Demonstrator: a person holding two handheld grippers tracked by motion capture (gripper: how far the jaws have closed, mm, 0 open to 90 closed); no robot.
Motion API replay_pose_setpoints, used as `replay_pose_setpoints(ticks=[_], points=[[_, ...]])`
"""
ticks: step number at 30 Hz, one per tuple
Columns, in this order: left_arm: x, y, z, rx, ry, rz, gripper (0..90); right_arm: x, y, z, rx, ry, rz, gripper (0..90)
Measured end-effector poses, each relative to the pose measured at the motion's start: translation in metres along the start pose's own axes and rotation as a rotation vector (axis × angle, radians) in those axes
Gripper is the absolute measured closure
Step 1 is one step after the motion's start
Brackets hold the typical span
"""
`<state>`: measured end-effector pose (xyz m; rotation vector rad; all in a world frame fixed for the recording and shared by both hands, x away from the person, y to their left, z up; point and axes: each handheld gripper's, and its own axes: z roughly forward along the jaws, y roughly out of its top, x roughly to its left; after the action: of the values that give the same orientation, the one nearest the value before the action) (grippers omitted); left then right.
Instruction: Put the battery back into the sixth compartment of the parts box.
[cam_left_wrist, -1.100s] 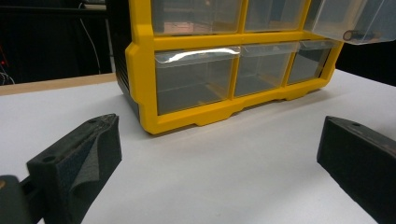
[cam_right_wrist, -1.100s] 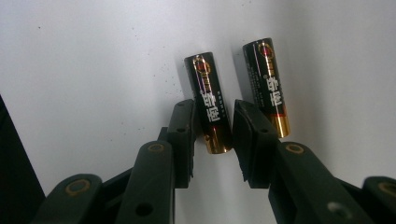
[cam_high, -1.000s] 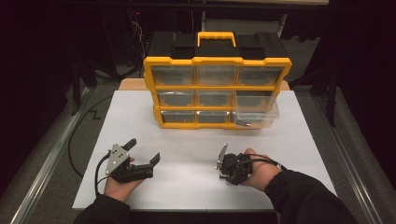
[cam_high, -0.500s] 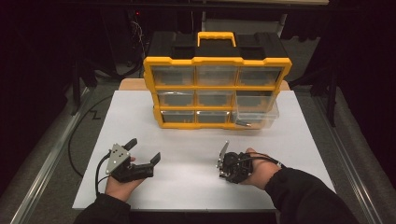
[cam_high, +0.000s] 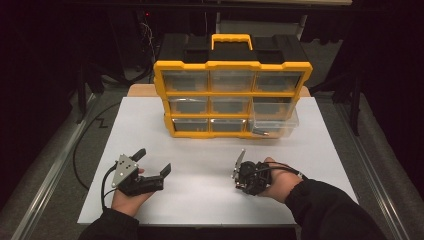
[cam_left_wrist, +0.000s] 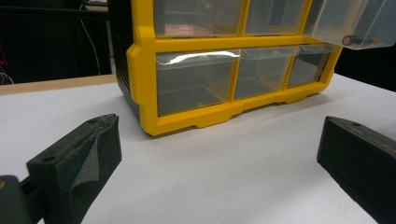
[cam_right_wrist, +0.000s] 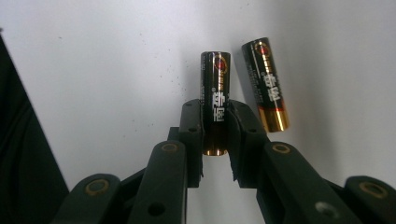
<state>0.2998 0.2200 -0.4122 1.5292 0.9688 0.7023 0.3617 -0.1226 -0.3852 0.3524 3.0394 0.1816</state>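
Right gripper (cam_right_wrist: 215, 135): jaws closed on a black-and-gold AA battery (cam_right_wrist: 215, 100), pads pressing both its sides. The jaws have just been closing, with that battery between them. It is held lengthwise along the jaws, gold end toward the camera, dark end sticking out past the fingertips at 12 o'clock. A second AA battery (cam_right_wrist: 266, 84) is seen lying on the white tabletop (cam_right_wrist: 102, 70) just beside the held one, at about 1 o'clock from it, not touching, slightly tilted.

In the high view the right gripper (cam_high: 241, 170) is held low over the white tabletop (cam_high: 200, 170) at about 5 o'clock from the organizer, well apart from it. The batteries cannot be made out there.

Left gripper (cam_high: 152, 161): jaws wide apart, nothing between them. It is positioned at about 7 o'clock from the organizer, resting in the left hand (cam_high: 127, 197). In the left gripper view the two foam-padded fingers (cam_left_wrist: 79, 158) are seen spread to either side, aimed at the bottom row of drawers.

A yellow-framed drawer organizer (cam_high: 232, 92) with clear drawers is placed upright at the far side of the tabletop, handle on top. One drawer (cam_high: 275, 122), bottom right in the high view, is pulled out; another battery (cam_left_wrist: 359, 40) is visible inside it in the left gripper view.
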Motion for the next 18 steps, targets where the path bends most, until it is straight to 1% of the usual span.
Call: replay_pose_setpoints(ticks=[5,7,10,13,15,16,18], points=[[-0.001,0.0,-0.002,-0.004,0.008,0.004,0.3,0.0,-0.003,-0.014,-0.021,-0.015,0.015,79.1],[-0.001,0.0,-0.002,-0.002,0.008,0.003,0.3,0.0,-0.005,-0.017,-0.025,-0.017,0.028,79.2],[0.0,0.0,-0.002,-0.001,0.011,0.001,0.3,-0.002,-0.009,-0.022,-0.019,-0.022,0.031,79.1],[-0.001,0.0,-0.002,-0.004,0.012,0.007,0.3,-0.004,-0.013,-0.027,-0.022,-0.023,0.045,79.1],[-0.001,0.0,-0.001,0.007,0.018,0.017,0.3,-0.005,-0.016,-0.029,-0.023,-0.025,0.046,79.2],[-0.001,0.0,0.0,0.008,0.011,0.017,0.3,-0.006,-0.017,-0.03,-0.023,-0.026,0.05,79.2],[-0.001,0.0,0.0,0.004,0.012,0.015,0.3,-0.006,-0.02,-0.031,-0.012,-0.027,0.052,79.2]])
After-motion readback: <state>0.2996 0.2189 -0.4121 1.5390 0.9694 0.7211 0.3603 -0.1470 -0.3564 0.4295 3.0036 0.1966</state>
